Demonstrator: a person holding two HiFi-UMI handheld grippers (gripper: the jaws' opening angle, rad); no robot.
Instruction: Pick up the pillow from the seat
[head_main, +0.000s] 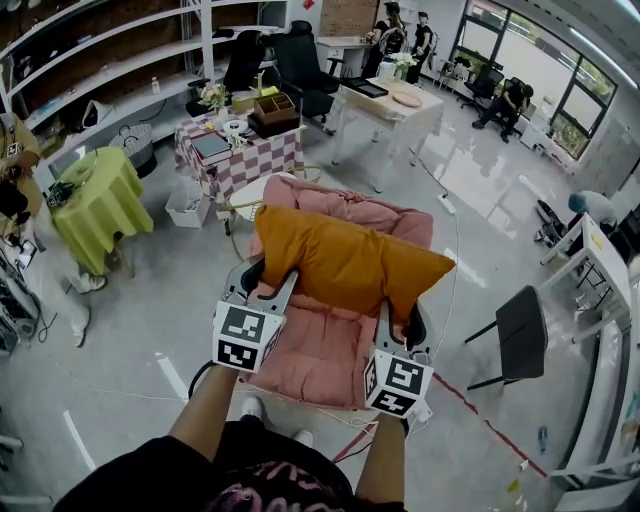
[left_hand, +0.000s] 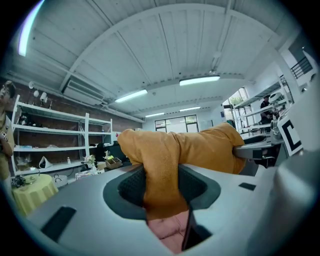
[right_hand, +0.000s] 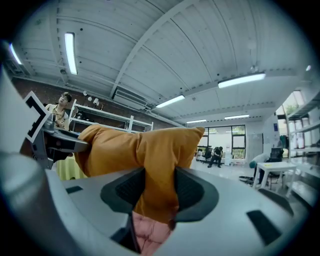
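Left gripper (head_main: 268, 280), right gripper (head_main: 402, 322) pinch pillow (head_main: 345, 258) over pink seat (head_main: 320, 360); black chair (head_main: 522, 335) beside, checkered table (head_main: 255, 160) behind.

I hold the plump orange pillow (head_main: 345, 262) crosswise above the pink padded seat (head_main: 320, 365). Its near edge is bunched in my left gripper (head_main: 268, 280) and right gripper (head_main: 400, 322).

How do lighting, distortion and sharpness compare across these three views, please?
Head view: evenly lit, orange fabric pillow sharp, window glare on the glossy grey floor, edges bowed. Left gripper view: heavy fisheye, black corners, ceiling strip light blown out. Right gripper view: likewise, with the near jaws slightly soft.
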